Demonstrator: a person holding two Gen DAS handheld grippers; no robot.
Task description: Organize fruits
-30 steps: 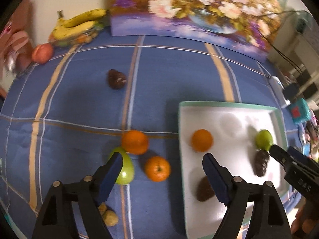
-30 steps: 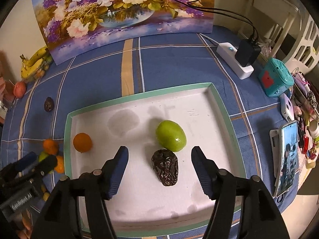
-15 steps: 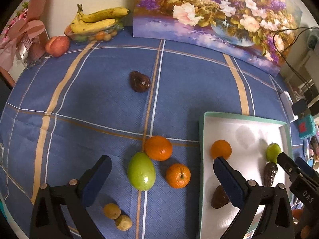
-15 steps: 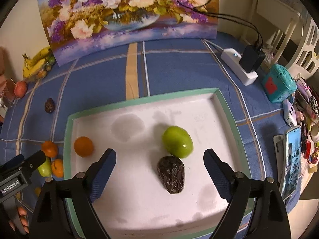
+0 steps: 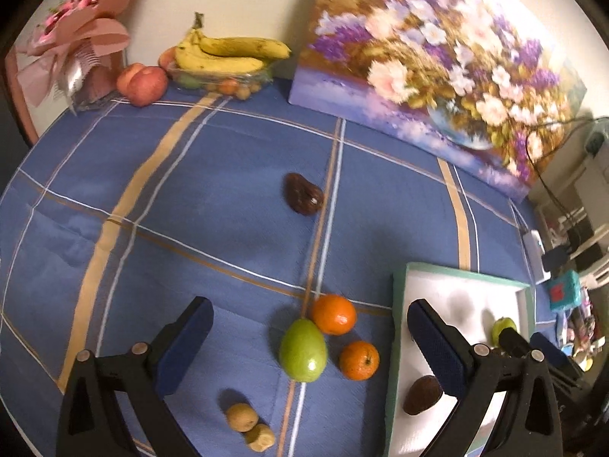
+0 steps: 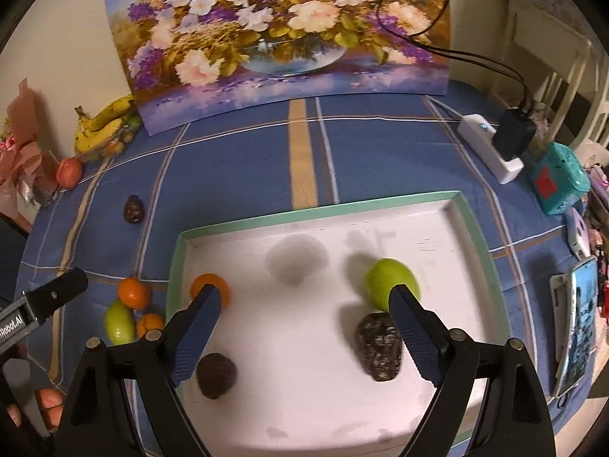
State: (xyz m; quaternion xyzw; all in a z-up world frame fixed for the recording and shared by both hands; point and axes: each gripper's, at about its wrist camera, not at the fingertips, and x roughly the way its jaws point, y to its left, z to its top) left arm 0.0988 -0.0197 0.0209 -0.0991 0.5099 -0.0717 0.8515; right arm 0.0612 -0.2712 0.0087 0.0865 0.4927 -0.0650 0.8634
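Note:
My left gripper stands open above the blue cloth, holding nothing. Beneath its gap lie a green fruit and two oranges. Two small tan fruits lie nearer, and a dark brown fruit farther off. My right gripper hangs open and empty over the white tray. The tray holds an orange, a green fruit, a wrinkled dark fruit and a round dark fruit.
At the back stand a flower painting, bananas, a peach and a pink bouquet. To the tray's right are a power strip, a teal box and a phone.
Both grippers' jaws have spread wider. The left gripper has moved left off the tray, over the loose fruit on the cloth. The right gripper has drifted left, leaving the wrinkled dark fruit.

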